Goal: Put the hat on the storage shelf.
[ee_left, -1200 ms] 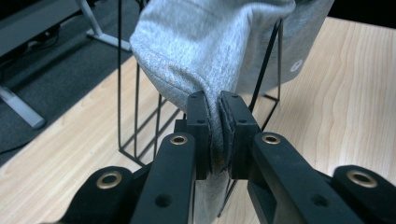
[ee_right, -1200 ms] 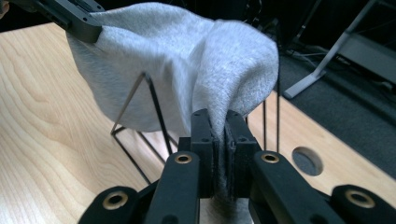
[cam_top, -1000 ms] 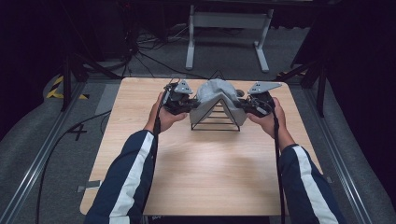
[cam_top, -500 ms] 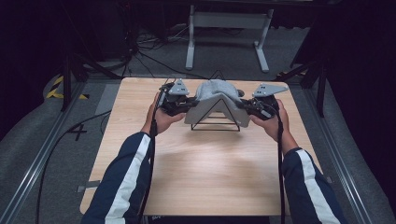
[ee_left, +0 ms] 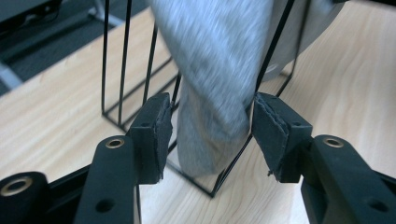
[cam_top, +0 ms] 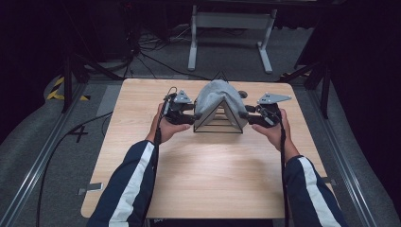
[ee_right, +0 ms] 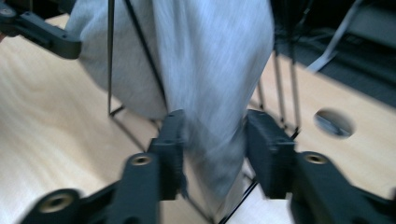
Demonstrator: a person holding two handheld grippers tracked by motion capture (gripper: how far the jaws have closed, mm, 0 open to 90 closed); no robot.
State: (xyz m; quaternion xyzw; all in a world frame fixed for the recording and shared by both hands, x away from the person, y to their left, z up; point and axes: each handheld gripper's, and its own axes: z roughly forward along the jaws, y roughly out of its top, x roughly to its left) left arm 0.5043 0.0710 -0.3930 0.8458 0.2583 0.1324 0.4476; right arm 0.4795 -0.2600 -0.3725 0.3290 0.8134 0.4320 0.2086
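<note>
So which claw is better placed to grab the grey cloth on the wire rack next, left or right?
Probably right. The right claw already has the grey cloth nearly filling the gap between its jaws. The left claw also straddles the cloth, but a bar of the wire rack sits between its jaws too.

Cloth (cam_top: 215,97) over wire rack (cam_top: 218,124) mid-table (cam_top: 198,170), between left claw (cam_top: 191,116) and right claw (cam_top: 247,117).

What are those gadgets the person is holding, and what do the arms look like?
Each hand holds a black tool, the left gripper and the right gripper. Each has two chunky black jaws with rough dark pads and brass-coloured rivets, a grey three-cornered plate on top, and a thin black cable trailing back. The sleeves are navy with a white stripe.
</note>
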